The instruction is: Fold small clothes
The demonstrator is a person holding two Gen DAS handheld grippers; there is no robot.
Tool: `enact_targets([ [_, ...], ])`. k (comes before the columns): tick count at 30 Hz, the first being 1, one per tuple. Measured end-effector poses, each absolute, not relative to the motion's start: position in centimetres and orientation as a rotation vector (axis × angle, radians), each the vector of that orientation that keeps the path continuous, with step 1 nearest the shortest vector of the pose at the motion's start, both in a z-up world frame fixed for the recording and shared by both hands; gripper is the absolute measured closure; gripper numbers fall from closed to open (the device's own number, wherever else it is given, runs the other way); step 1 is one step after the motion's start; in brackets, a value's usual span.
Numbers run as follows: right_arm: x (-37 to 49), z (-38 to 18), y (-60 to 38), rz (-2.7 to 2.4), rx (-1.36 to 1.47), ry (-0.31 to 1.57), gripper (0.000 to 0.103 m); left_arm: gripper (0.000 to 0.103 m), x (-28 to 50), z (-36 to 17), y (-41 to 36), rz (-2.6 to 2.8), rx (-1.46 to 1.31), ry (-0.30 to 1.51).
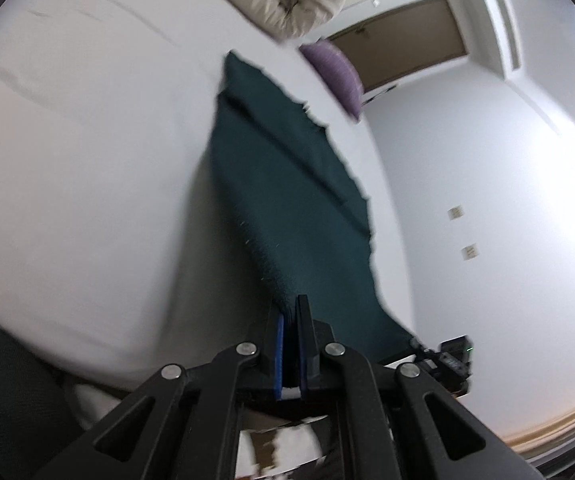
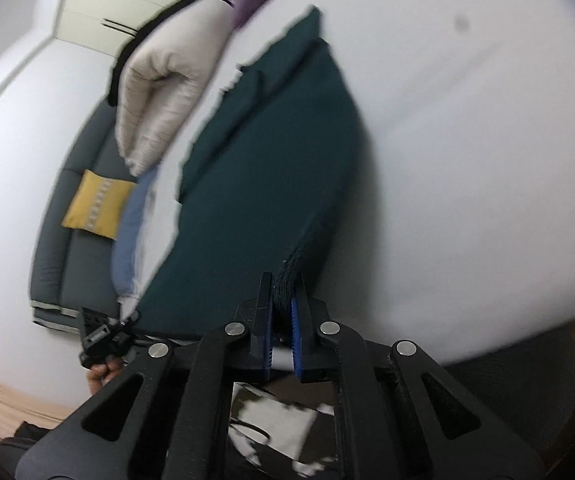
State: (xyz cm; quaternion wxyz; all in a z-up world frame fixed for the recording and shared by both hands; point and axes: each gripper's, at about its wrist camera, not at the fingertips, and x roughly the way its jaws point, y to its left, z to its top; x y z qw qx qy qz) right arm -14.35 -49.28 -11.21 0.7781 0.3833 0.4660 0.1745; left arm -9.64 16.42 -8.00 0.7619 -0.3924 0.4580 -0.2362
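While both grippers are pinching the near edge of the dark teal knitted garment (image 1: 283,184), the job in hand is looking like the lift-and-carry of a fold. The left gripper (image 1: 291,310), low in the centre of its frame, is pressing its blue pads together on one near corner; the right gripper (image 2: 283,284) is clamping a bunched wad of the same cloth. The garment is stretching away from the jaws toward the upper middle of each frame, its far end lying on the white bed sheet (image 1: 87,140). To fold it well, I judge both hands should be travelling level and together, keeping the edge taut so it is landing square on the far hem.

The left view alone is showing a brown door (image 1: 403,36) at upper right and the other gripper at lower right. The right view alone is revealing a grey sofa (image 2: 71,216) with a yellow cushion (image 2: 95,204) at left; both are catching the purple pillow (image 1: 335,76) and the rolled beige quilt (image 2: 159,92)
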Motion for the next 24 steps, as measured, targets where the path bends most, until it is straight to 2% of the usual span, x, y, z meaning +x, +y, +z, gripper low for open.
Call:
enact_targets([
  [7,-9.5,-6.2,-49.6,0.448,0.933,0.827,0.097,0.097,-5.3,-5.0,16.9,-0.539,-0.951,0.885],
  [11,-5.3,-4.5,-49.8,0.451,0.964,0.764,0.097,0.097,-1.8,-5.0,17.7,-0.523,-1.024,0.856],
  [24,9.7,-4.6,-51.0,0.342,1.022,0.663,0.097,0.097,12.6,-7.0,17.1,-0.454,-1.123,0.851],
])
